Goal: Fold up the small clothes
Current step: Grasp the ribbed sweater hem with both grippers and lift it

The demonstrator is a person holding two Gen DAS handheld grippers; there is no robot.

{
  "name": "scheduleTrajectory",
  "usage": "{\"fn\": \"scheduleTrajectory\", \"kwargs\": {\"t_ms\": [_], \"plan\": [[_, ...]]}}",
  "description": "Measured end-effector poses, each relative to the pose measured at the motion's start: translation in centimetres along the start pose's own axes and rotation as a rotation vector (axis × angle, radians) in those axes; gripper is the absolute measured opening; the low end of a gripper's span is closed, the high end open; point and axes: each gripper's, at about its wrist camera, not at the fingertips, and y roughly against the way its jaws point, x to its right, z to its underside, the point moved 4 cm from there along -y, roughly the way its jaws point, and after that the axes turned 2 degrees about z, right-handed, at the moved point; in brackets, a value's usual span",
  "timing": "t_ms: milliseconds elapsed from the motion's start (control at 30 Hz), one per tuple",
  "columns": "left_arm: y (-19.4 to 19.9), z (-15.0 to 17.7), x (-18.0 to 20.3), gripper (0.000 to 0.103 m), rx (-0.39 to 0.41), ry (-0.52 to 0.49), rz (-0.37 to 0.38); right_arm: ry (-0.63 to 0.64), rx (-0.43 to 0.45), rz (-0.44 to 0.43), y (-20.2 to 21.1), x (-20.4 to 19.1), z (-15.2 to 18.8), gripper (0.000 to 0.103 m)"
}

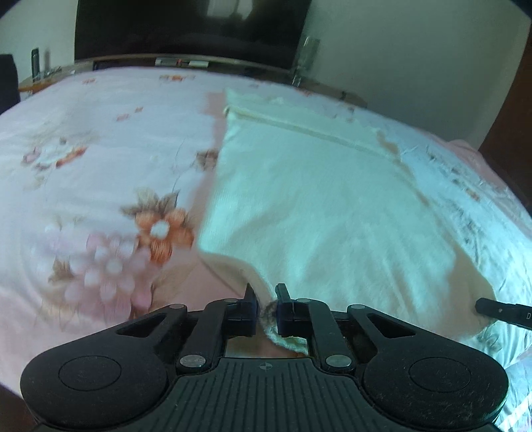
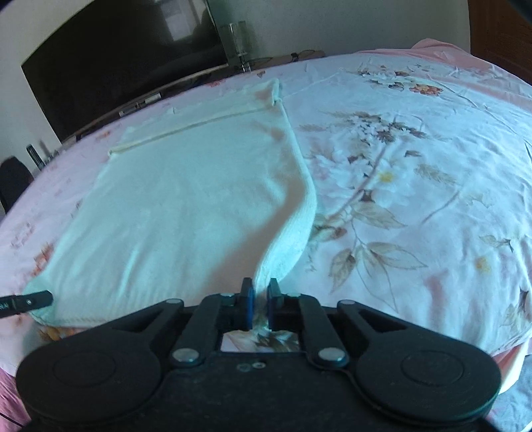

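Observation:
A pale cream fleecy garment [image 1: 316, 199] lies spread flat on a floral bed sheet [image 1: 99, 149], a ribbed band across its far end. My left gripper [image 1: 266, 295] is shut on the garment's near left corner, and the cloth bunches between the pads. In the right wrist view the same garment [image 2: 183, 206] fills the left half, and my right gripper [image 2: 260, 289] is shut on its near right corner, which rises in a ridge toward the jaws. The tip of the other gripper's finger [image 2: 33, 300] shows at the left edge, and likewise [image 1: 498, 310] at the right edge.
The pink floral sheet [image 2: 415, 166] covers the whole bed. Beyond the far edge stand a dark television screen [image 1: 186, 30] on a low wooden shelf [image 1: 60, 71] and a clear glass object [image 2: 237, 43]. A dark wooden panel [image 1: 512, 126] borders the right side.

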Motion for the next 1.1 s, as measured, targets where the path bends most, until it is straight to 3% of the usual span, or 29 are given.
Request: {"fn": "scheduleTrajectory", "kwargs": {"t_ms": [233, 433, 633, 900, 1100], "plan": [[0.4, -5.9, 0.9, 0.007, 0.127, -0.019, 0.039, -0.064, 0.093, -0.079, 1.1, -0.9, -4.0, 0.008], [-3.0, -12.5, 0.9, 0.007, 0.225, 0.006, 0.008, -0.125, 0.161, -0.132, -1.3, -0.6, -9.7, 0.008], [-9.2, -19.0, 1.0, 0.007, 0.266, 0.024, -0.022, -0.139, 0.210, -0.139, -7.0, -0.7, -16.5, 0.008], [-20.0, -27.7, 1.5, 0.007, 0.288, 0.070, -0.076, -0.157, 0.227, -0.150, -18.0, -1.0, -26.2, 0.008], [-27.8, -31.7, 0.4, 0.007, 0.236, 0.121, -0.127, -0.192, 0.184, -0.141, -25.4, -0.2, -31.0, 0.008]]}}
